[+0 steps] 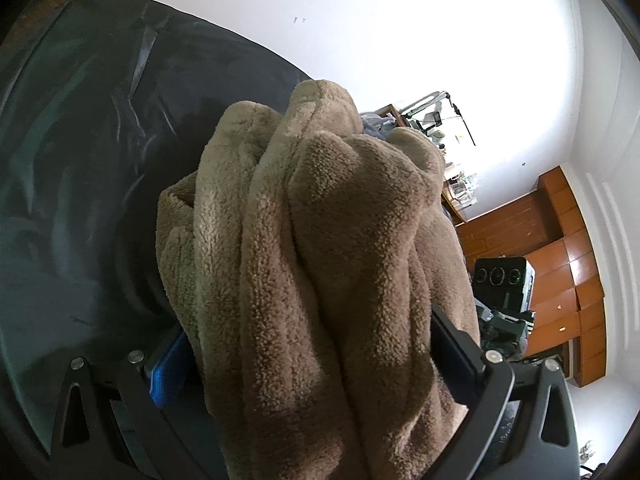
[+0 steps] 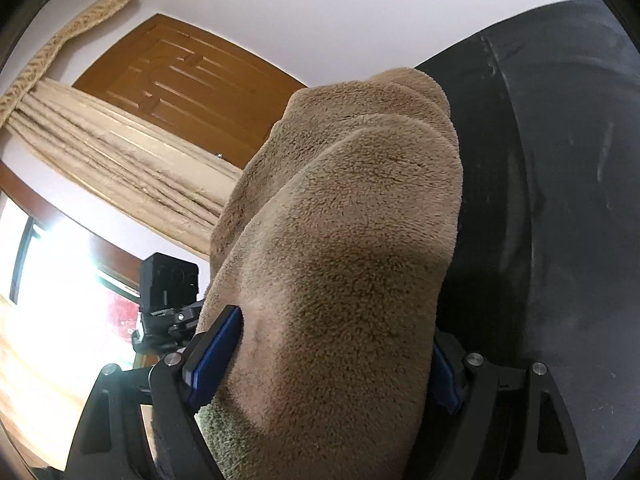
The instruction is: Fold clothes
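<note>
Blue pads (image 1: 168, 368) on the left gripper (image 1: 316, 364) are squeezing a thick bunch of brown fleece garment (image 1: 320, 240) btwn them, fingers spread pretty wide bc the wad is bulky, fabric touching both sides. Same deal on the right gripper (image 2: 332, 356): its blue pads (image 2: 216, 356) are pinching another fat fold of the fleece (image 2: 344, 240), which is bulging up and over the fingers and filling most of the view.

Garment is being held up in the air by both grippers, piling in rounded folds in front of each cam, w/ a greenish underside peeking out low in the right wrist view.

Behind it a dark cloth surface (image 1: 80, 160) is filling the left side of the left view and the right side of the right view (image 2: 560, 200).

Further out: white wall, wooden door (image 2: 180, 80), tied-back beige curtain (image 2: 120, 160), bright window, and in both views the other gripper's black camera unit (image 2: 168, 284) is poking out beside the fleece. Left view is also showing orange-brown wood cabinets (image 1: 560, 260).
</note>
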